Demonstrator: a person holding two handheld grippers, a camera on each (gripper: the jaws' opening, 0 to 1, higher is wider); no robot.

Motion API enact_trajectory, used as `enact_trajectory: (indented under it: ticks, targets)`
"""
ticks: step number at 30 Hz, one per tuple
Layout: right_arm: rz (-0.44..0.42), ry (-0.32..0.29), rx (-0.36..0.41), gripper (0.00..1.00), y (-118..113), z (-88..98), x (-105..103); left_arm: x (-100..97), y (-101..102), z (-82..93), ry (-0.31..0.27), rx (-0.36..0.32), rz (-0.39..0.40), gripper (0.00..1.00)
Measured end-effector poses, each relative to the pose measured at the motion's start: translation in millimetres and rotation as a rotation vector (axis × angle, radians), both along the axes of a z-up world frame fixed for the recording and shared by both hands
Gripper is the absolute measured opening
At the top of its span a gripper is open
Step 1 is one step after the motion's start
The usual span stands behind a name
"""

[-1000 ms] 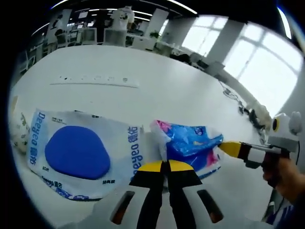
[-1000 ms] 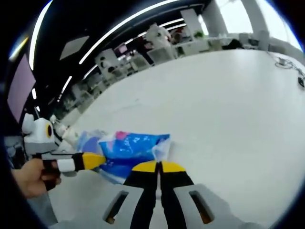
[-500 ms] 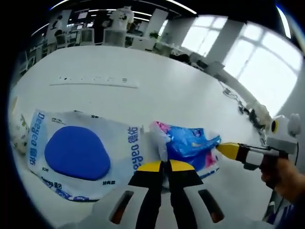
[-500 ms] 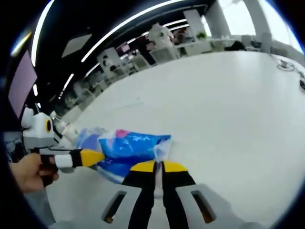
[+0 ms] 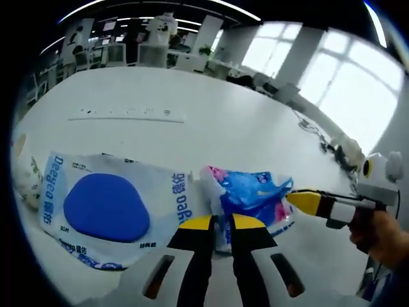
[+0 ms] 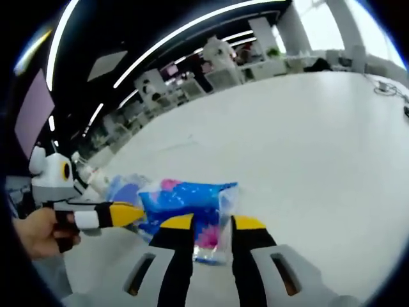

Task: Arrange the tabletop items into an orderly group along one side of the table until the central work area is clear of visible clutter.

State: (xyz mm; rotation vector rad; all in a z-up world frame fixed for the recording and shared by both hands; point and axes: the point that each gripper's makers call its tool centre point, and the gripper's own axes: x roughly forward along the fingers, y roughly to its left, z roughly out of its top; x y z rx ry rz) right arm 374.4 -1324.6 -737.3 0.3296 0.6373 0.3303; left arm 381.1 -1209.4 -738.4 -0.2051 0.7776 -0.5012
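Observation:
A small blue and pink tissue packet point(image 5: 252, 195) lies on the white table point(image 5: 211, 128), next to a large white wipes pack with a blue oval point(image 5: 105, 204). My left gripper point(image 5: 221, 224) stands open, its jaws a little apart around the packet's near edge. My right gripper point(image 5: 305, 200) comes in from the right, its yellow tip at the packet's far end. In the right gripper view the right gripper point(image 6: 214, 224) is open wide, and the packet point(image 6: 192, 201) lies between its jaws. The left gripper point(image 6: 124, 214) reaches the packet from the left.
A small white printed item point(image 5: 27, 179) lies at the table's left edge beside the wipes pack. A white power strip point(image 5: 128, 114) runs across the far table. Cables point(image 5: 313, 126) lie at the far right. A person's hand point(image 5: 383, 233) holds the right gripper.
Both grippers were shut on the packet's ends; now both have opened, the right one widely, and the packet rests on the table.

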Motion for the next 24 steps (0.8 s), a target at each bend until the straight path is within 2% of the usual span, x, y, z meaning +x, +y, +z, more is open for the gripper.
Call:
enact_trajectory:
  ticks: [6, 10, 13, 15, 21, 24]
  targets:
    - [0.003, -0.007, -0.002, 0.26, 3.6, 2.0, -3.2, 0.3, 0.8, 5.2, -0.024, 0.004, 0.002, 0.14]
    - [-0.016, -0.029, -0.007, 0.37, 1.3, 4.7, -2.3, 0.2, 3.7, 5.4, -0.024, 0.011, 0.009, 0.2]
    - [-0.012, -0.027, 0.024, 0.46, 5.1, 3.2, -3.6, -0.7, 7.9, 2.5, -0.017, 0.029, 0.02, 0.24]
    - [-0.008, -0.059, 0.008, 0.51, 6.1, 8.2, -3.7, -2.4, 9.0, 2.6, -0.019, 0.03, 0.026, 0.27]
    - [0.004, -0.088, 0.008, 0.58, 10.4, 16.1, -7.2, -4.1, 6.4, 17.1, -0.075, 0.012, 0.015, 0.3]
    - [0.011, -0.084, 0.015, 0.62, 12.6, 18.7, -11.0, -4.3, 4.8, 26.3, -0.099, -0.017, 0.01, 0.37]
